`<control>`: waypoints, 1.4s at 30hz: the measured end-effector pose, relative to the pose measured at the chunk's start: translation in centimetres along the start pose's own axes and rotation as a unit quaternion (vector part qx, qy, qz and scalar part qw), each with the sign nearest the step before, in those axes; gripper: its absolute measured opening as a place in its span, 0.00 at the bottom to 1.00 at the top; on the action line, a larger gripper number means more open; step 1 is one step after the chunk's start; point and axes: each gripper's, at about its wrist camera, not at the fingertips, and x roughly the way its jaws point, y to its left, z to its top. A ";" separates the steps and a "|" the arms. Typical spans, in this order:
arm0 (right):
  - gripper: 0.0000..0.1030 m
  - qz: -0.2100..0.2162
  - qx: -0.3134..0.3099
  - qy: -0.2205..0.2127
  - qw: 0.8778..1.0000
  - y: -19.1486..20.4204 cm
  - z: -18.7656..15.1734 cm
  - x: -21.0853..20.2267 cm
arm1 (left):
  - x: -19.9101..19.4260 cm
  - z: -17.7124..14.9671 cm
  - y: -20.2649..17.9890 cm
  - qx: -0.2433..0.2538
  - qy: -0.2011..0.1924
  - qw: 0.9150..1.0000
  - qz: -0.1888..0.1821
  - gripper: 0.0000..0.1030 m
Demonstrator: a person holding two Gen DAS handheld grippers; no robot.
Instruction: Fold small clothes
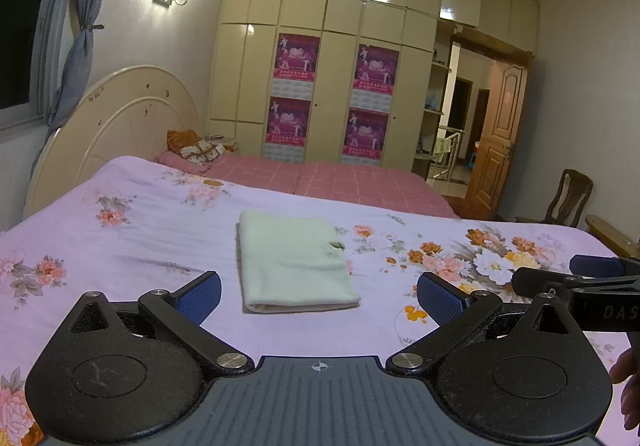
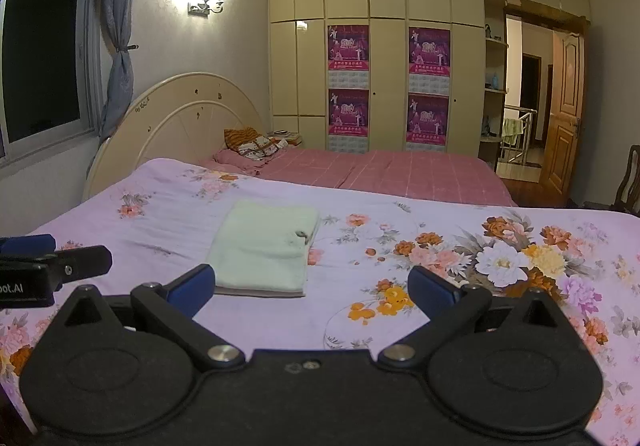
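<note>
The pale green garment (image 1: 294, 264) is lying on the bed (image 1: 132, 230), on the lilac flowered sheet, already folded into a compact, roughly squared packet with several layers showing along its near edge. Its edges are looking fairly even, and a small dark mark, maybe a button or a tag, is showing near its right edge; the picture is too soft to tell which. Judging from this, the folding of this piece is looking finished or very nearly so, and no other loose clothes are showing on the sheet in either view, so little seems left beyond perhaps tidying or moving the packet.

The left claw (image 1: 318, 294) is hovering just in front of the packet, its jaws spread wide and holding nothing, with the packet's near edge sitting between the two blue pads (image 1: 202, 296) but not touching them. The right claw (image 2: 312, 286) is hanging wide apart and empty too, off to the packet's right, its left pad just beside the near corner.

Beyond the bed, a cream wardrobe (image 2: 384, 46) and an open wooden door (image 2: 564, 110) are standing at the back of the room.
</note>
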 end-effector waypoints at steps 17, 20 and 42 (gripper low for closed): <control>0.99 0.005 0.007 -0.001 1.000 0.1 -0.2 -0.1 | -0.1 -0.2 -0.4 0.003 0.000 1.000 0.000 1.00; 0.99 0.004 0.008 -0.002 1.000 0.2 -0.3 -0.2 | -0.1 -0.2 -0.5 0.004 -0.001 1.000 0.000 1.00; 0.99 0.005 0.010 -0.001 1.000 0.1 -0.4 -0.2 | -0.5 0.2 -1.4 0.023 -0.018 1.000 0.006 1.00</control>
